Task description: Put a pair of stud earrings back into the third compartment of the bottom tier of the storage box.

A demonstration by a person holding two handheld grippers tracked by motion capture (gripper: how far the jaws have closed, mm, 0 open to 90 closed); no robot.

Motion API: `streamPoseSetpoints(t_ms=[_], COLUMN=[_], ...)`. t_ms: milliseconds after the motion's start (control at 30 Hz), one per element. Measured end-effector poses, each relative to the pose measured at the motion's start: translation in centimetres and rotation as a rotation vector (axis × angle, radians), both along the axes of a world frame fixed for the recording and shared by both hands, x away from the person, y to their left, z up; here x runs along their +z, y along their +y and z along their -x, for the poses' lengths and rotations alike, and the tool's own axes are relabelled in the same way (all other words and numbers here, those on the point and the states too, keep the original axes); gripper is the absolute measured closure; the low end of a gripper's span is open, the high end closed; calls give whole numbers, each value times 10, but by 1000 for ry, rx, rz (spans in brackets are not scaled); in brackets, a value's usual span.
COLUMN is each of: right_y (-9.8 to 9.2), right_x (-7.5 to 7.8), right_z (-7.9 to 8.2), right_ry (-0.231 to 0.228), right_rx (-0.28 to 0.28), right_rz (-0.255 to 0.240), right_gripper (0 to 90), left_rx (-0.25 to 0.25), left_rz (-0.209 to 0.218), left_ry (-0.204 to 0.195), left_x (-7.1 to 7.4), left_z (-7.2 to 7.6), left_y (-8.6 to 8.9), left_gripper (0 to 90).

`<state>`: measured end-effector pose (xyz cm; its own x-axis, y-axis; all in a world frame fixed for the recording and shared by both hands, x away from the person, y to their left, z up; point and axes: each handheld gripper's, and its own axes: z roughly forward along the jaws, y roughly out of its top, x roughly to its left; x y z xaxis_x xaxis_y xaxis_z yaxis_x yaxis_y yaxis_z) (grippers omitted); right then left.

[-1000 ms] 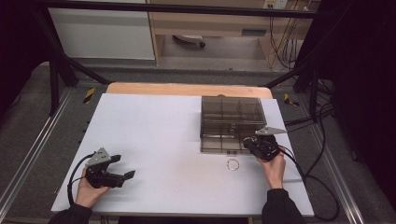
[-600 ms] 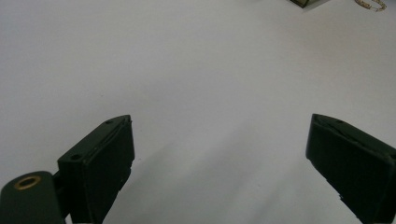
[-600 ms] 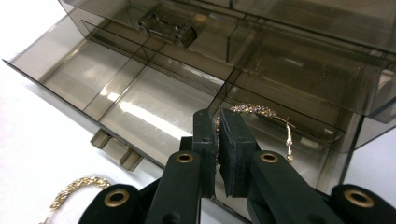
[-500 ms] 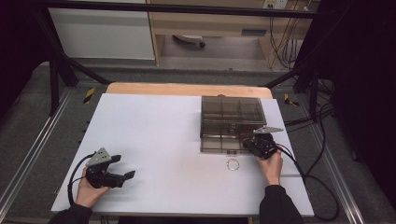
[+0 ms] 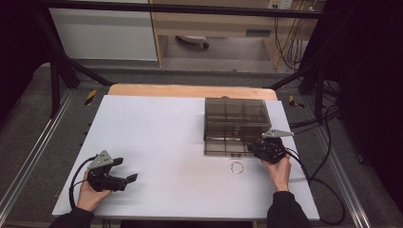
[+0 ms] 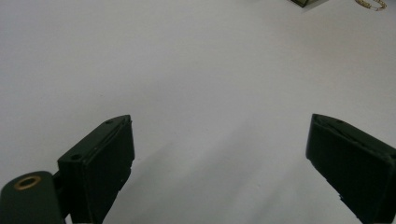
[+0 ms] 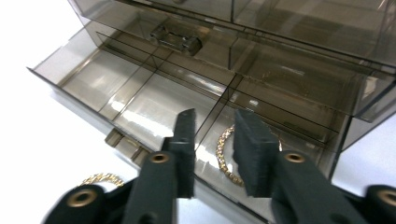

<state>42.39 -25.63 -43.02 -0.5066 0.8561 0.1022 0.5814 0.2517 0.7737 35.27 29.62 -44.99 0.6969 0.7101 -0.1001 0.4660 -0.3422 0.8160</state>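
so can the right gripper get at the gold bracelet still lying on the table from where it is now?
Probably yes. The bracelet lies on bare table just beside the right gripper, nothing on it. The jaws, just opening, stand empty over the open drawer, so the gripper must pull back first.

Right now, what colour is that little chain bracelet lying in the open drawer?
Gold, with a sparkly link pattern; the bracelet shows best in the right gripper view.

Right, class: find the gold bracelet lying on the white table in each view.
High view: bracelet on the table, just before the open drawer.
Left gripper view: top right corner.
Right gripper view: bottom left, outside the drawer.
Shared landmark: the smoky drawer box.
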Motion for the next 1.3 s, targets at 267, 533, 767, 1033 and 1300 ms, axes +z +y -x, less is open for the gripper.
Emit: streamPoseSetpoints(t_ms=[267, 533, 767, 1033, 1300], right_y=[2, 7, 14, 21, 29], right_x=[11, 13, 7, 0, -6], right_z=[17, 31, 43, 47, 50], right_ry=[-31, -33, -13, 32, 45], right_rx=[36, 45, 61, 79, 92], right_rz=[-28, -52, -48, -63, -86], right_gripper=[453, 244, 100, 50, 42], left_rx=[3, 4, 4, 2, 1], left_rz=[0, -1, -6, -6, -6], left_ry=[1, 2, 2, 2, 3], left_x=[0, 0, 0, 0, 0], left_z=[0, 0, 0, 0, 0], left_y=[0, 0, 0, 0, 0], left_gripper=[77, 77, 77, 77, 77])
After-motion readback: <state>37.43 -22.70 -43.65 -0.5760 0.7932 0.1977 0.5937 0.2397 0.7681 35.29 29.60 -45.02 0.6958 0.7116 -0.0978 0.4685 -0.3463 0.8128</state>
